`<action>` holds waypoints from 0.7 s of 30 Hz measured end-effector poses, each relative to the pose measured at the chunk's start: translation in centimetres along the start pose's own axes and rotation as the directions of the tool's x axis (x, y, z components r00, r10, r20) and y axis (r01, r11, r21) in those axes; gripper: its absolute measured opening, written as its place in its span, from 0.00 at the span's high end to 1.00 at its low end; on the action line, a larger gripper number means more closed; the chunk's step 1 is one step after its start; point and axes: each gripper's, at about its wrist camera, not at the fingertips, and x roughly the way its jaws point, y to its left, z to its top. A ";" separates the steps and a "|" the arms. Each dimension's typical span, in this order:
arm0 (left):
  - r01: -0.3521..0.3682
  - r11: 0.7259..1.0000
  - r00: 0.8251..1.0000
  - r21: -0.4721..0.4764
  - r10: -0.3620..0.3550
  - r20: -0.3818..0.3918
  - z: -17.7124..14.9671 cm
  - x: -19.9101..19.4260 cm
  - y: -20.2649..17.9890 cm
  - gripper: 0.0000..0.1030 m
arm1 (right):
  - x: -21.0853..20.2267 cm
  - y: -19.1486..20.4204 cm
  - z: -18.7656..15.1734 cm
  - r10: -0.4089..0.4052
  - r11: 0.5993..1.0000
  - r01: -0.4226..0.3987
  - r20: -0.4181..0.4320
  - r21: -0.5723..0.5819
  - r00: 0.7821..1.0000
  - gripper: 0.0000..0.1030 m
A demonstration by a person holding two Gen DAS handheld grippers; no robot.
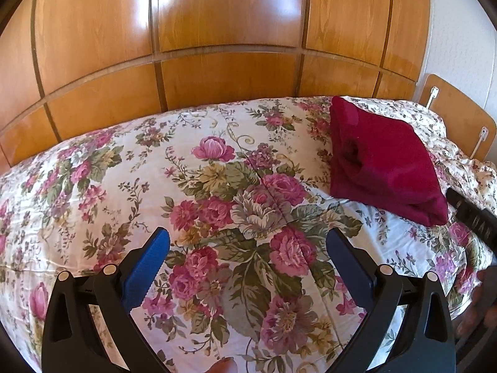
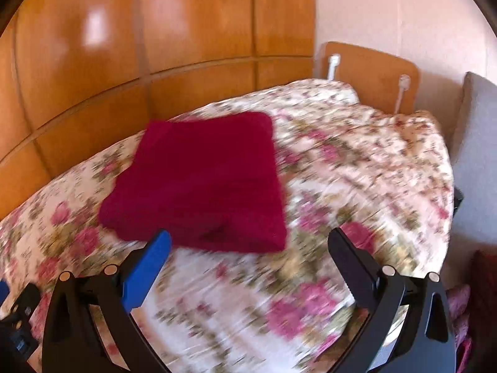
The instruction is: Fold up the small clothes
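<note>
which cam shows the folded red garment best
The left wrist view: the folded red garment is sharp there, its layered edges and a pocket-like opening visible on the floral bedspread. The right wrist view shows it larger and more central, but motion blur hides the detail.

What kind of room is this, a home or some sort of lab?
Most likely a bedroom in a home. A bed with a floral bedspread fills the view, a wooden headboard stands at its far end, and glossy wooden wardrobe doors run along one side. A folded dark red garment lies on the bed.
</note>
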 end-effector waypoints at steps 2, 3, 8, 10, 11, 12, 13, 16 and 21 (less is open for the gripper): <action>0.000 1.000 1.000 -0.008 0.000 -0.001 0.1 0.1 0.0 0.03 | 0.1 -1.2 0.6 -0.025 0.999 0.025 0.011 0.026 1.000 0.02; 0.002 1.000 1.000 -0.013 -0.002 -0.002 0.2 0.2 0.0 0.03 | 0.2 -1.6 0.8 -0.032 0.999 0.031 0.010 0.036 0.999 0.02; 0.014 1.000 1.000 -0.006 -0.014 0.004 0.5 -0.1 -0.7 0.03 | 0.5 -1.8 0.3 -0.022 0.999 0.022 -0.016 0.046 1.000 0.02; 0.017 1.000 1.000 0.003 -0.017 0.009 0.5 -0.3 -0.9 0.03 | 0.5 -1.0 -0.2 -0.006 1.000 0.007 -0.026 0.027 1.000 0.02; 0.017 1.000 1.000 0.008 -0.017 0.013 0.5 -0.4 -1.0 0.03 | 0.5 -0.4 -0.5 0.006 1.000 -0.006 -0.033 0.016 0.999 0.02; 0.016 1.000 1.000 0.012 -0.016 0.015 0.5 -0.6 -1.1 0.03 | 0.5 0.0 -0.7 0.018 1.000 -0.018 -0.037 0.010 0.999 0.02; 0.016 1.000 1.000 0.015 -0.017 0.017 0.4 -0.7 -1.2 0.03 | 0.4 0.6 -0.9 0.033 0.999 -0.033 -0.041 0.000 0.999 0.02; 0.016 1.000 1.000 0.016 -0.016 0.020 0.3 -1.0 -1.2 0.03 | 0.0 2.1 -1.4 0.058 0.998 -0.059 -0.040 -0.036 0.998 0.02; 0.011 1.000 0.999 0.022 -0.011 0.038 0.1 -1.9 -1.3 0.03 | -1.0 3.8 -1.9 0.087 0.993 -0.089 -0.030 -0.076 0.996 0.02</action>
